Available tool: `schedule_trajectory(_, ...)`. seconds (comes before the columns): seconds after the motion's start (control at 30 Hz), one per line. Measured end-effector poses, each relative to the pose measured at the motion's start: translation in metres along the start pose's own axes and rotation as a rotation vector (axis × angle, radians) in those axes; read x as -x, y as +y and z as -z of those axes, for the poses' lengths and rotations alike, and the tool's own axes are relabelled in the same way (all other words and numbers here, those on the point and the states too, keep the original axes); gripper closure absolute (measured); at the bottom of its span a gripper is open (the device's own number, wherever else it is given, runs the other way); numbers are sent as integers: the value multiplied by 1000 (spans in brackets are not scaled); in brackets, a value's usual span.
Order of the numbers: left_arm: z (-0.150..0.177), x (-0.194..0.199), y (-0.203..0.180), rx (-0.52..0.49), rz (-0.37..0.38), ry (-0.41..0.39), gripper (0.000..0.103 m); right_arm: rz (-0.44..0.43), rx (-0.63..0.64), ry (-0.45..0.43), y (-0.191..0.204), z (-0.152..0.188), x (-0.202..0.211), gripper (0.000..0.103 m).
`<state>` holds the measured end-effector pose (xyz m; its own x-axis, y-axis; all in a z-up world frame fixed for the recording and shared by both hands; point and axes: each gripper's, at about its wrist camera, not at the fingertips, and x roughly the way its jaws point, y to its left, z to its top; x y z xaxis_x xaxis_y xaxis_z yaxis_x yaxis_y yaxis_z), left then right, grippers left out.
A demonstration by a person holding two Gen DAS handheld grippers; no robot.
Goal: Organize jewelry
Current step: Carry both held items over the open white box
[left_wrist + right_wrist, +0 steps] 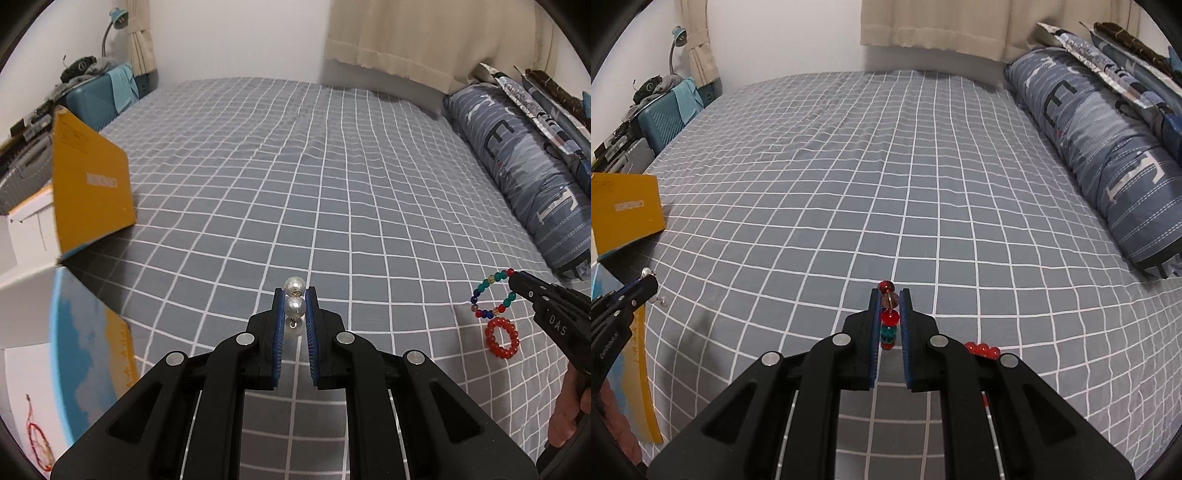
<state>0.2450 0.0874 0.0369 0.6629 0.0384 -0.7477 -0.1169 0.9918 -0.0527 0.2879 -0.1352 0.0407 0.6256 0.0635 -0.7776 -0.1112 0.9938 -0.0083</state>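
Note:
My left gripper (294, 295) is shut on a pearl earring piece (294, 306), with one pearl above the fingertips and one between the pads, held above the grey checked bedsheet (295, 166). My right gripper (890, 293) is shut on a multicoloured bead bracelet (888, 325); in the left wrist view the bracelet (491, 295) hangs from the right gripper (515, 278). A red bead bracelet (502, 338) lies on the sheet below it and shows partly behind the right finger (981, 349). An open box (22, 406) at the left holds a thin red string bracelet (37, 439).
The box's yellow lid (92, 192) stands up at the left edge of the bed. A blue rolled quilt (524, 170) lies along the right side. A teal suitcase (96, 103) and clutter stand beyond the bed's far left. Curtains (424, 33) hang at the back.

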Motion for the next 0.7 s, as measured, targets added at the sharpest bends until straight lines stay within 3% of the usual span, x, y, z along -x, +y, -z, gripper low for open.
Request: schedule_trajectory(0.7,22,80,15,-3,-42,-44,93,-2,-5,-56,26,32,76,94)
